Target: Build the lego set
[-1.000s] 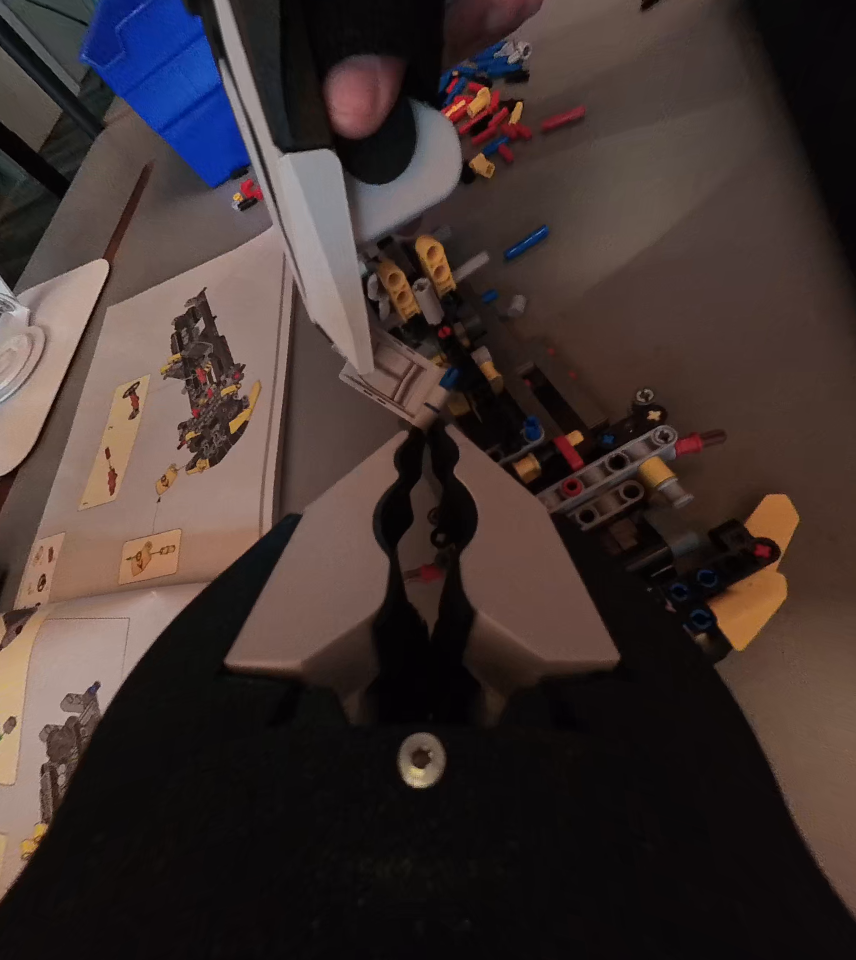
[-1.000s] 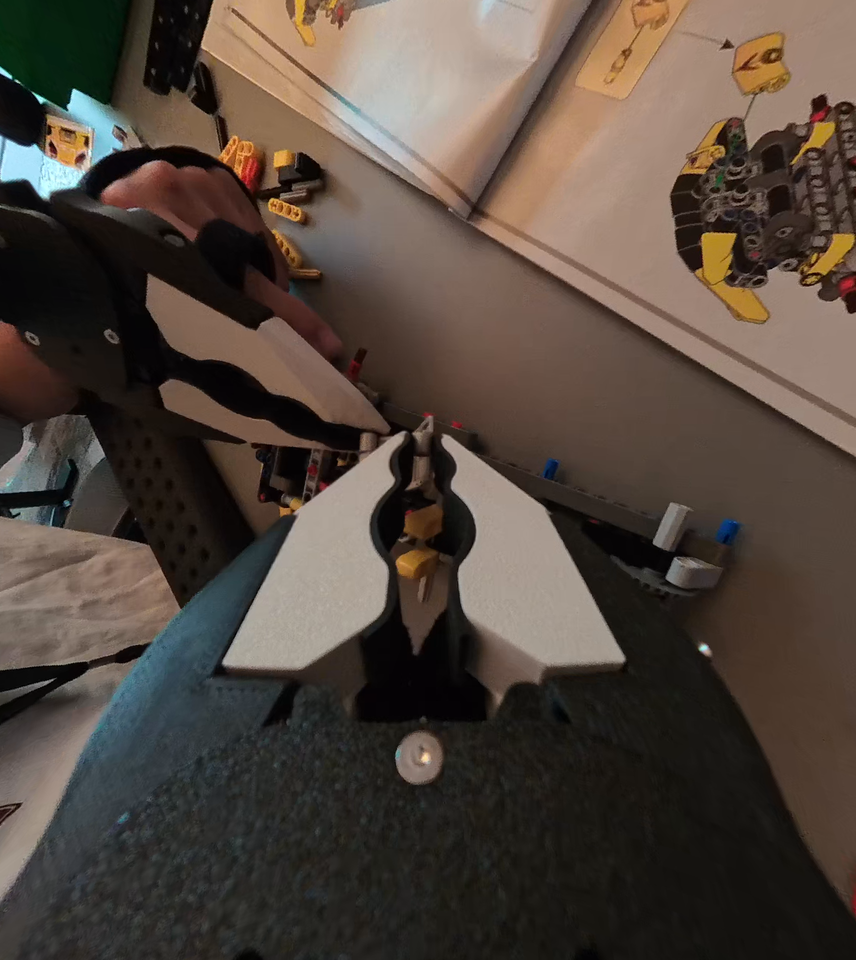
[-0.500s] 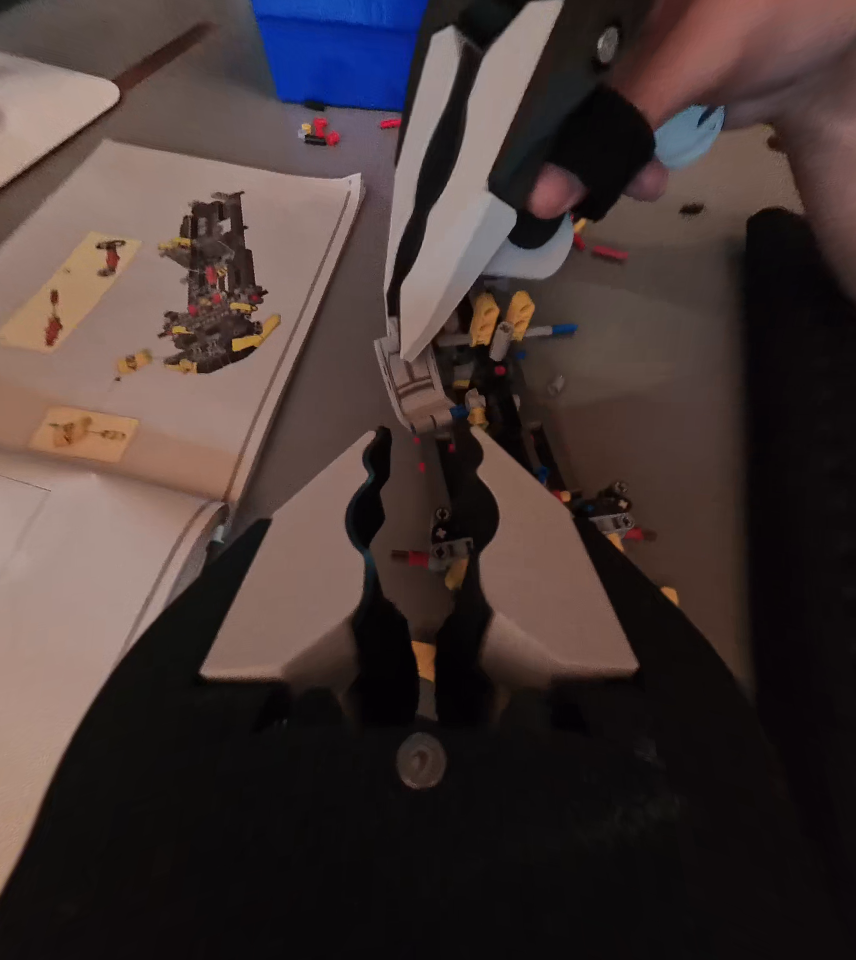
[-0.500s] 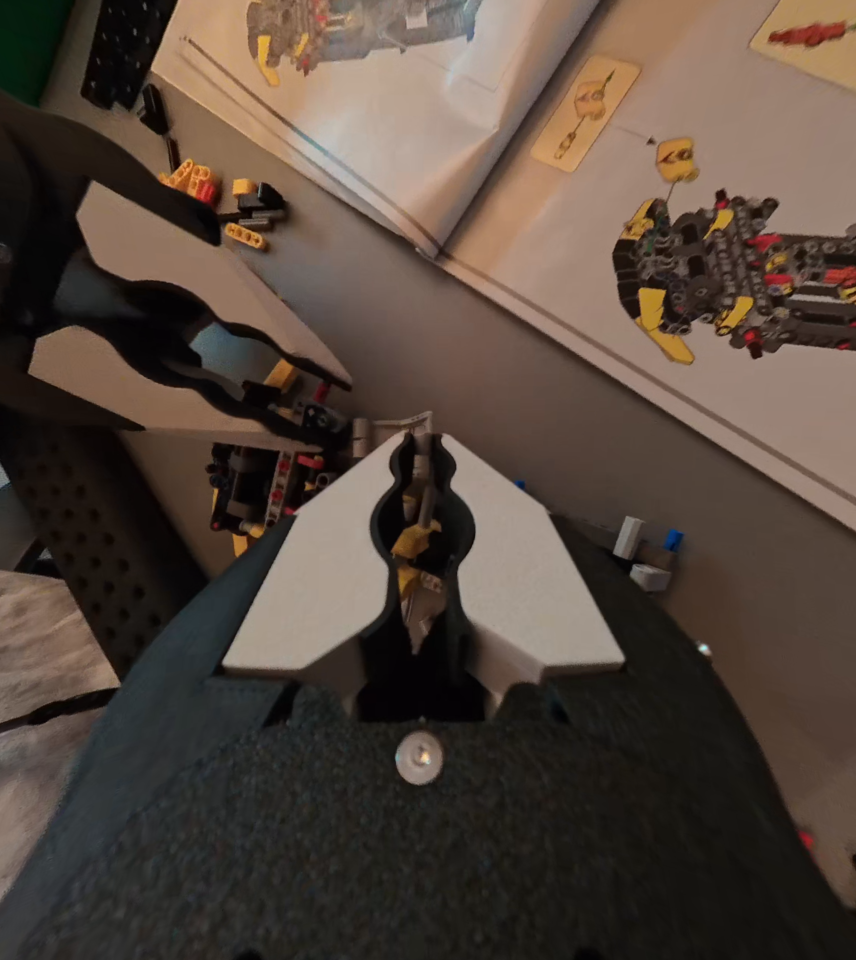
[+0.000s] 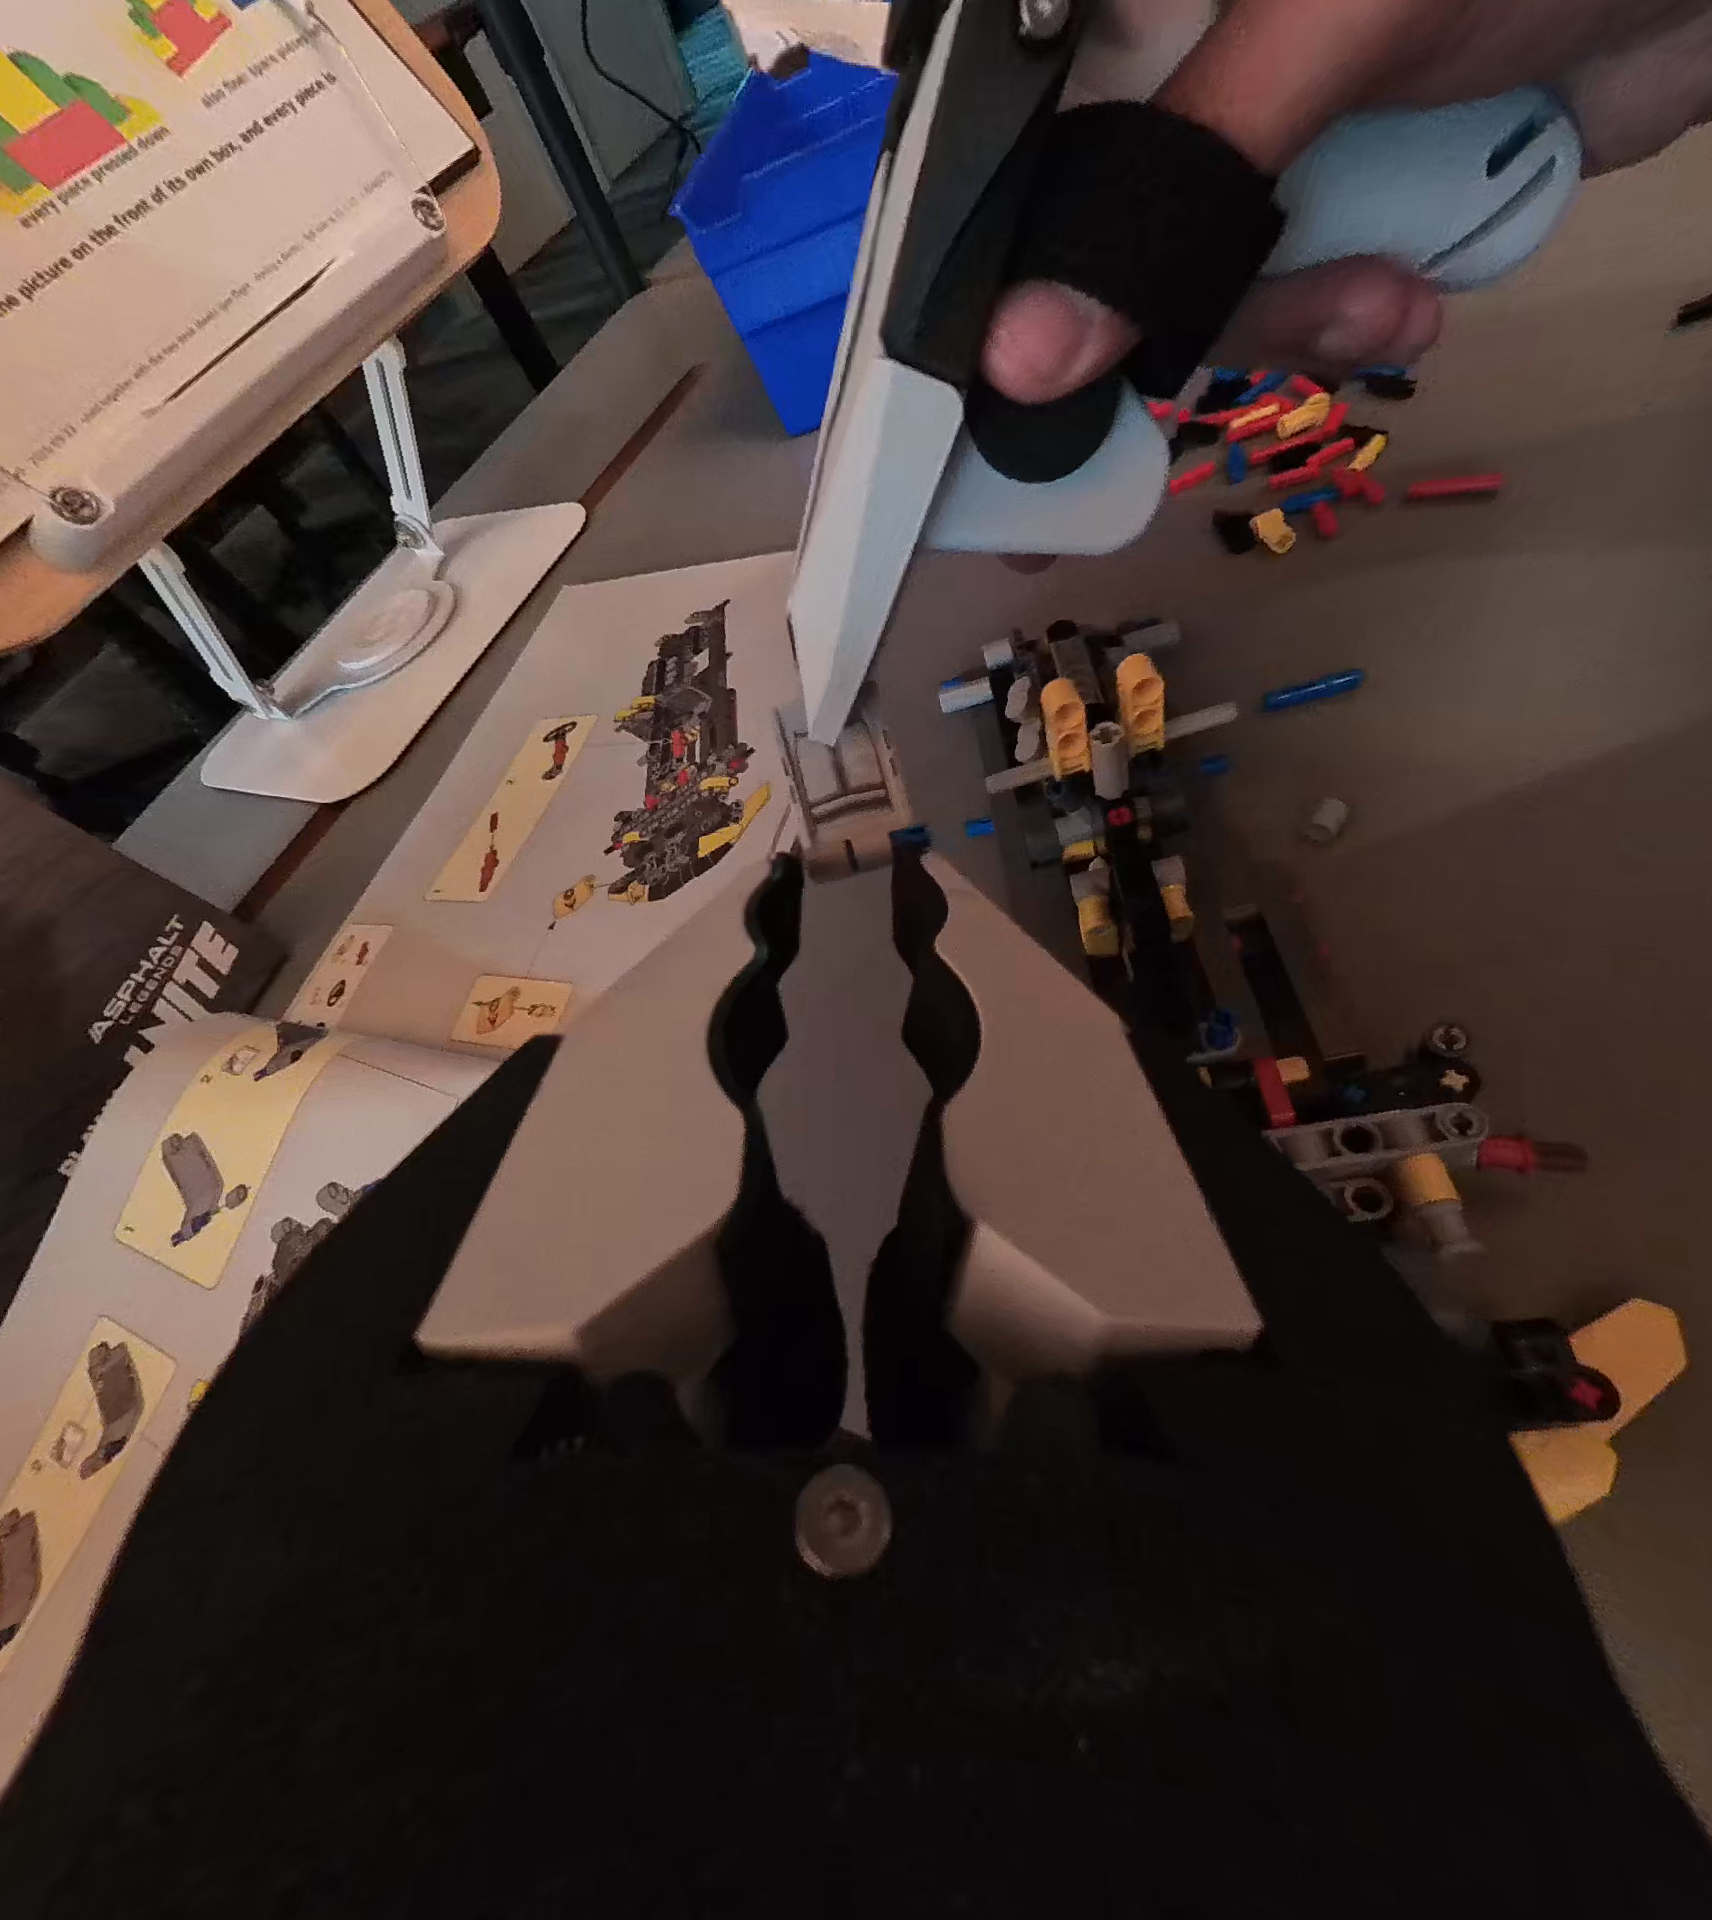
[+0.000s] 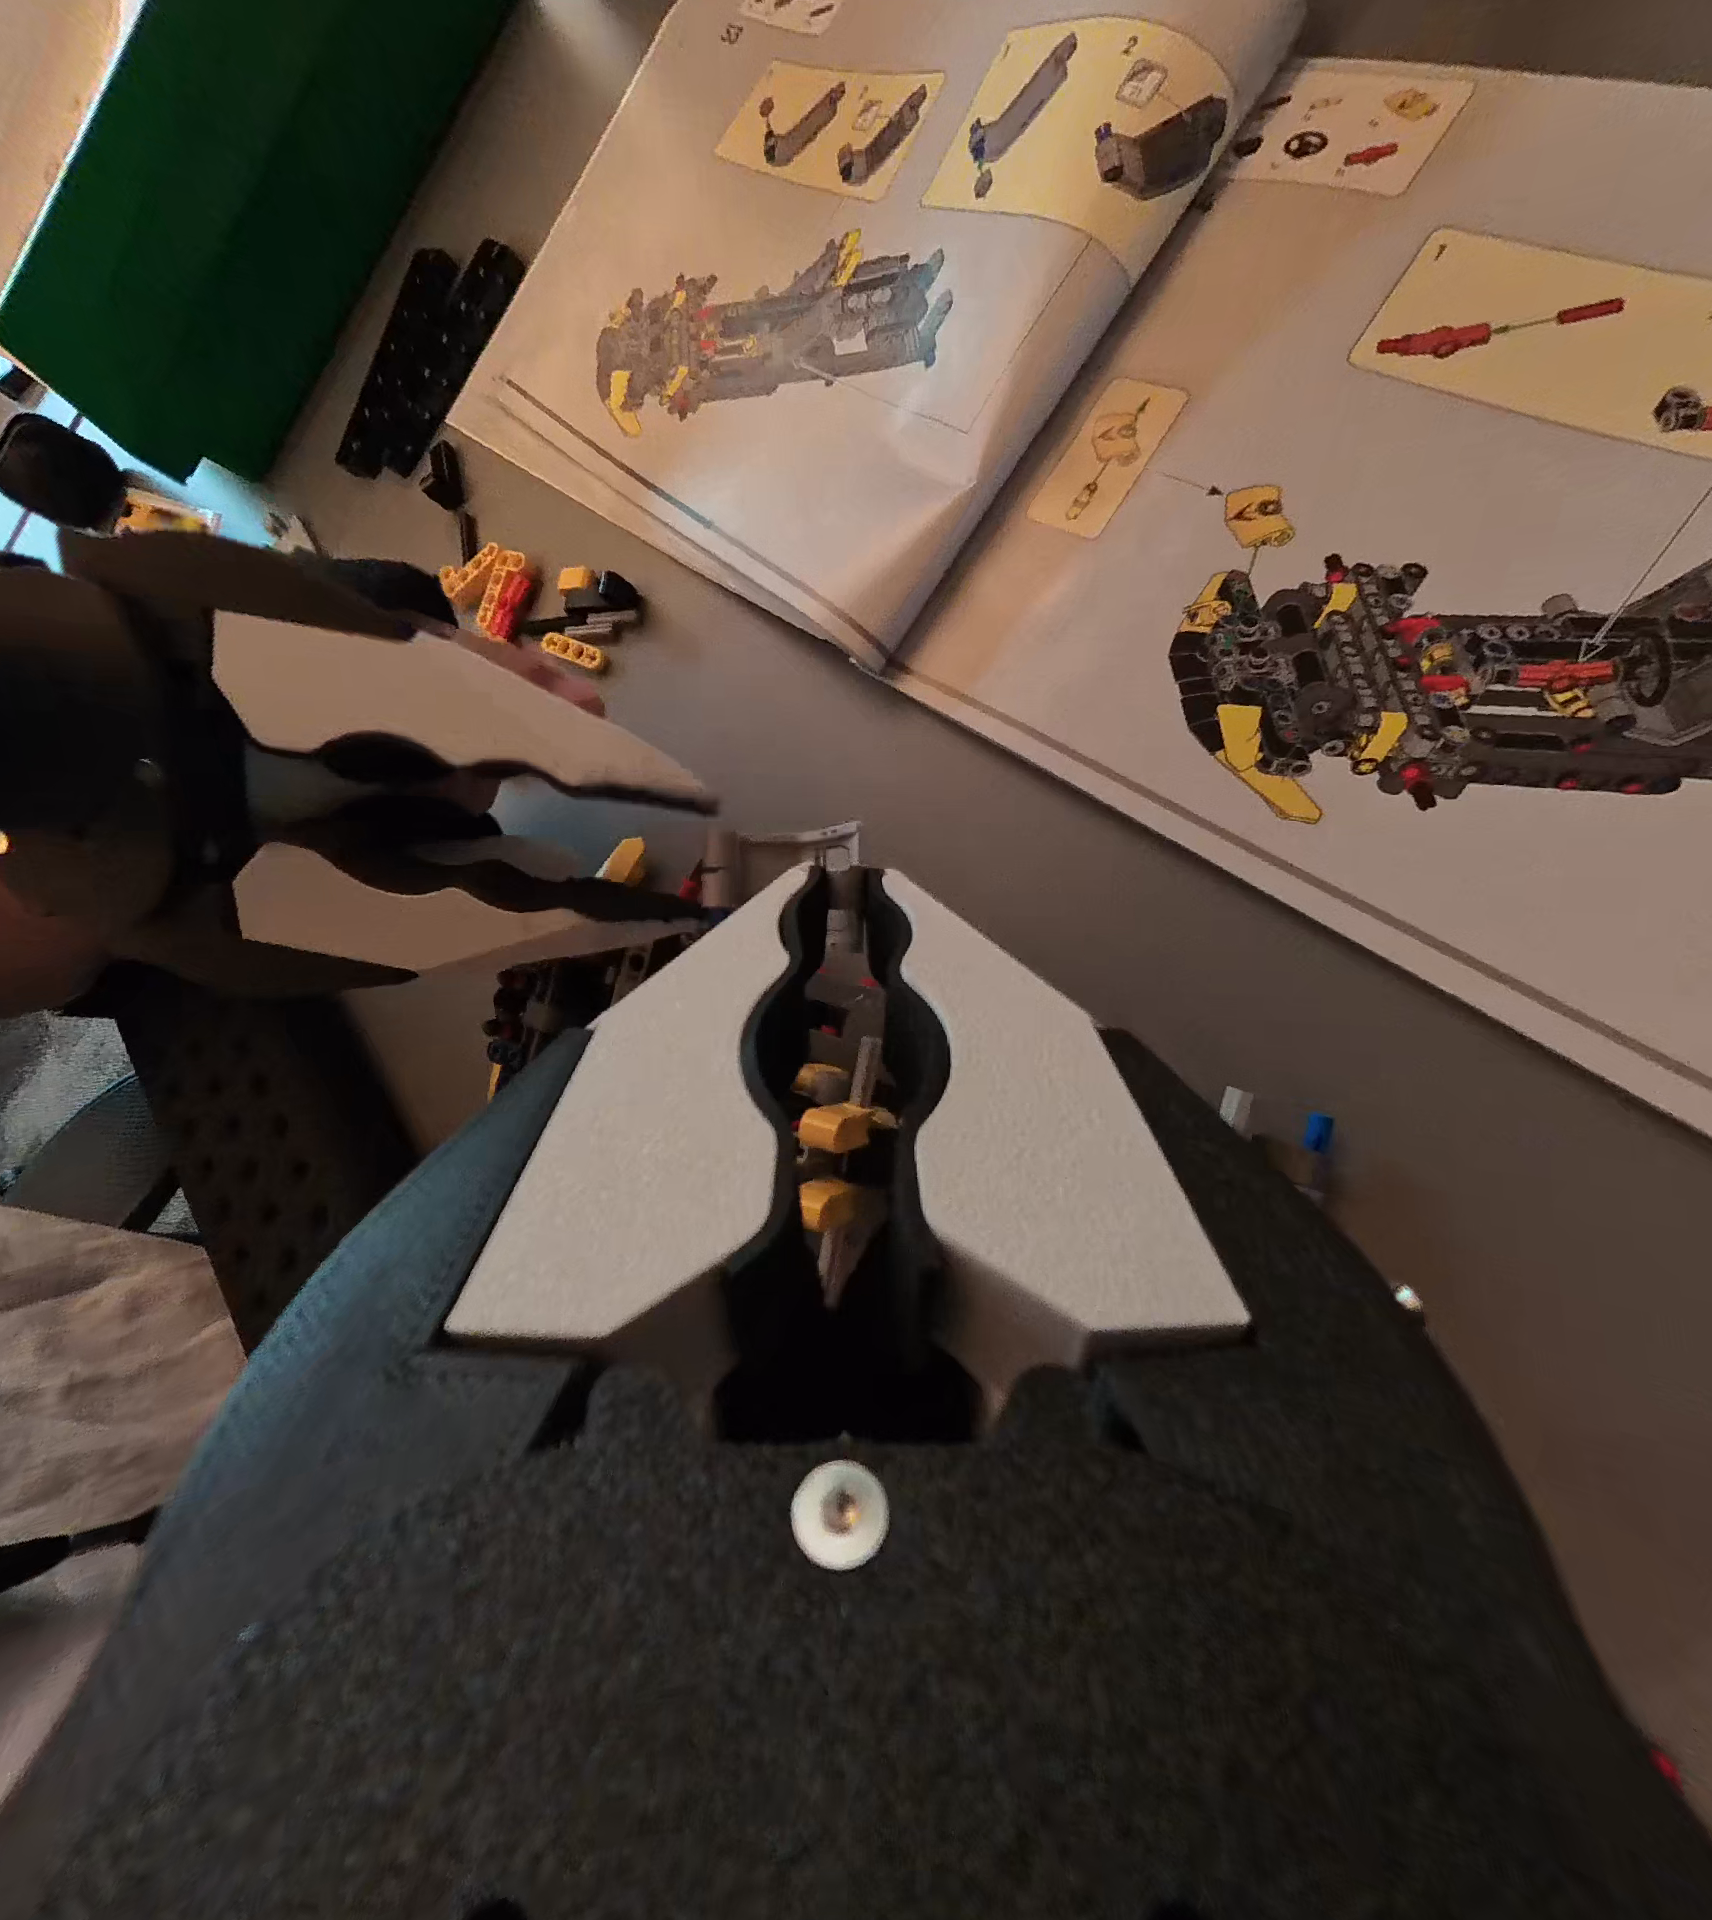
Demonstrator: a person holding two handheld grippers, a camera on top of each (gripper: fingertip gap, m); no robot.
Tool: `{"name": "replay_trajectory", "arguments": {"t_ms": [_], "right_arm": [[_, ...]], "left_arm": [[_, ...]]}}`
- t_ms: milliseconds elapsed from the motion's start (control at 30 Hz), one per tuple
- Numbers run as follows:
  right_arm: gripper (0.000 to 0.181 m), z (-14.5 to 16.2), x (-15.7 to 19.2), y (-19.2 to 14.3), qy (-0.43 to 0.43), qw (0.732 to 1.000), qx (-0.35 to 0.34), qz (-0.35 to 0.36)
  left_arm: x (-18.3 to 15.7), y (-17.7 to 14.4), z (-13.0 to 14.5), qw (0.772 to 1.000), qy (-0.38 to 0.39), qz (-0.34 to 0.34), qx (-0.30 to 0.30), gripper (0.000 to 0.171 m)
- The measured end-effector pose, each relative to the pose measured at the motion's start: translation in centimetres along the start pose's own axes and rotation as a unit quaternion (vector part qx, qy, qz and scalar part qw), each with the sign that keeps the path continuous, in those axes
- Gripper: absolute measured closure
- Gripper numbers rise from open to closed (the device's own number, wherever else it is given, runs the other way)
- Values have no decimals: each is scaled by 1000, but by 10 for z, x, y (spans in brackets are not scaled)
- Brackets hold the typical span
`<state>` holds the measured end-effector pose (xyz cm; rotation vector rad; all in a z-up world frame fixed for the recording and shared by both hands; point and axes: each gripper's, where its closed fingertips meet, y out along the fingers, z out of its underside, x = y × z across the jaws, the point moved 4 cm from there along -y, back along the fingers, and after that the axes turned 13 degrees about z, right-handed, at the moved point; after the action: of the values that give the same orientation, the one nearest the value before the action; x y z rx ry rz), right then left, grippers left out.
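Note:
A long black, grey and yellow lego model [image 5: 1122,831] lies on the grey table and ends in a yellow wing [image 5: 1600,1392]. My right gripper [image 5: 831,727] comes down from above and is shut on a light grey panel piece [image 5: 847,795] beside the model's far end. I cannot tell whether the panel is joined to the model. My left gripper [image 5: 847,871] is open, its tips just short of the panel. In the right wrist view my right gripper [image 6: 841,873] pinches the panel [image 6: 810,836], and the open left gripper [image 6: 712,860] sits just to its left.
The open instruction booklet [image 5: 561,790] lies left of the model and also shows in the right wrist view [image 6: 1247,436]. Loose red, blue and yellow pieces [image 5: 1288,436] lie at the back right. A blue bin [image 5: 779,239] and a stand's white base [image 5: 384,686] are behind. More loose pieces [image 6: 530,613] lie beside the booklet. Both grippers' tips are close together, under 4 cm apart. From the left gripper's tips to the yellow wing [image 5: 1600,1392] is close to 12 centimeters.
My left gripper has opened and drawn back a little from the grey panel. My right gripper stays shut on the panel, now more upright over it.

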<state>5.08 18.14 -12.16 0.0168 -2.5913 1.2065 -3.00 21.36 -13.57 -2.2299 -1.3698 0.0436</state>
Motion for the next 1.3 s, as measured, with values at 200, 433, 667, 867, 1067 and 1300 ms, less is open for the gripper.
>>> {"name": "replay_trajectory", "arguments": {"t_ms": [200,433,667,867,1067,1300], "right_arm": [[175,2,2,-1,8,1000,6,-15],[175,2,4,-2,16,999,7,-27],[175,3,3,0,23,999,11,-25],[175,-5,8,-7,-82,995,-46,-21],[175,10,56,-21,-393,899,-173,-90],[175,18,53,-15,-392,906,-124,-95]], "left_arm": [[-2,-1,1,1000,29,-7,1,159],[-4,-4,0,999,35,4,-4,160],[0,-7,-1,1000,13,7,-20,168],[7,-21,-11,989,-90,64,-98,155],[6,-31,-16,905,-289,257,-175,146],[-16,-30,-7,938,-193,269,-99,163]]}}
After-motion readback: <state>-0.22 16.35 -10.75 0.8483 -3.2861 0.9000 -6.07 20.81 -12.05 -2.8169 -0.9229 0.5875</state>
